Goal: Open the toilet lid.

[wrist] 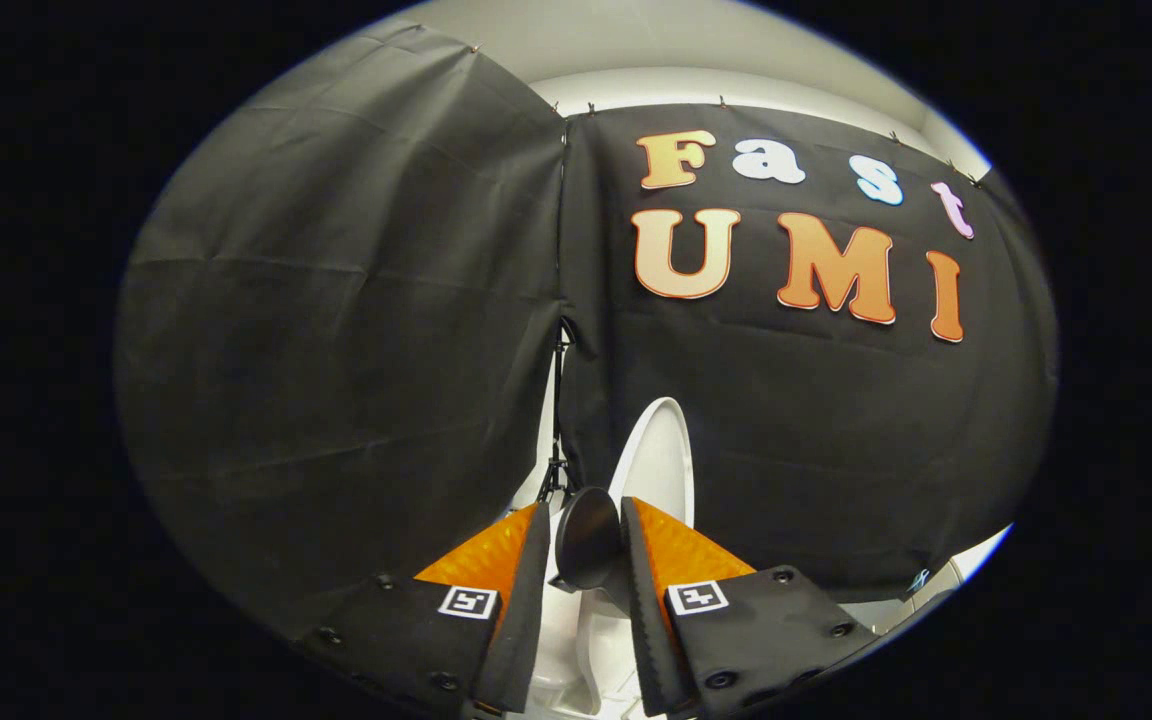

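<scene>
The white toilet lid (661,450) stands raised, nearly upright, just beyond my fingers, seen edge-on against the black cloth wall. A black round knob (588,540) sits between my fingertips, and both fingers appear to press on its sides. My gripper (585,508) is narrowed onto this knob. I cannot tell how the knob joins the lid. Below the knob, white parts of the toilet (591,640) show in the gap between the fingers.
Black cloth walls (336,350) hang close behind the toilet on both sides. A thin black tripod stand (556,470) shows in the gap between the two cloths. A strip of light floor (946,575) lies at the lower right.
</scene>
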### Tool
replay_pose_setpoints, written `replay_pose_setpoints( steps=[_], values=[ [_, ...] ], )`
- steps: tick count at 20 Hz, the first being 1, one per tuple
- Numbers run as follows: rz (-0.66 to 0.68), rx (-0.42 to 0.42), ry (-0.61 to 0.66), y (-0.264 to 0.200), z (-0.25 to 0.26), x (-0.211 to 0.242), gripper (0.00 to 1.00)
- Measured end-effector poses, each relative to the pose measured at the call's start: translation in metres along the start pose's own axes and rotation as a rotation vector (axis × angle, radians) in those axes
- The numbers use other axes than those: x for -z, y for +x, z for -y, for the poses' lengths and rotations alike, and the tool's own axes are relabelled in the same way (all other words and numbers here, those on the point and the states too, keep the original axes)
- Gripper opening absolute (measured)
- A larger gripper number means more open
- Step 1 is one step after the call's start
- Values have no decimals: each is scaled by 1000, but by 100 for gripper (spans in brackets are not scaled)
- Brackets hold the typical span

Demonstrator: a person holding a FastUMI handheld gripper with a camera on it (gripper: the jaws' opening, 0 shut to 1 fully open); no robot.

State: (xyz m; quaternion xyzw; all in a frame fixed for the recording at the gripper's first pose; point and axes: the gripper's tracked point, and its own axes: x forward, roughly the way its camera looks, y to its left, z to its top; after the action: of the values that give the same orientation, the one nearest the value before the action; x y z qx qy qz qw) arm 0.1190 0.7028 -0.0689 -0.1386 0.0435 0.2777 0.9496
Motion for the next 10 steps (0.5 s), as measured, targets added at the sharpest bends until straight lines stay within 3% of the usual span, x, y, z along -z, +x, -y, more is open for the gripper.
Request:
replay_pose_setpoints(
  steps=[2,6,10],
  values=[
    [9,-52,3,-4,-11,-3,63],
    [73,-81,-37,-22,-12,-26,91],
    [126,-114,-37,-42,2,-55,96]
  ],
)
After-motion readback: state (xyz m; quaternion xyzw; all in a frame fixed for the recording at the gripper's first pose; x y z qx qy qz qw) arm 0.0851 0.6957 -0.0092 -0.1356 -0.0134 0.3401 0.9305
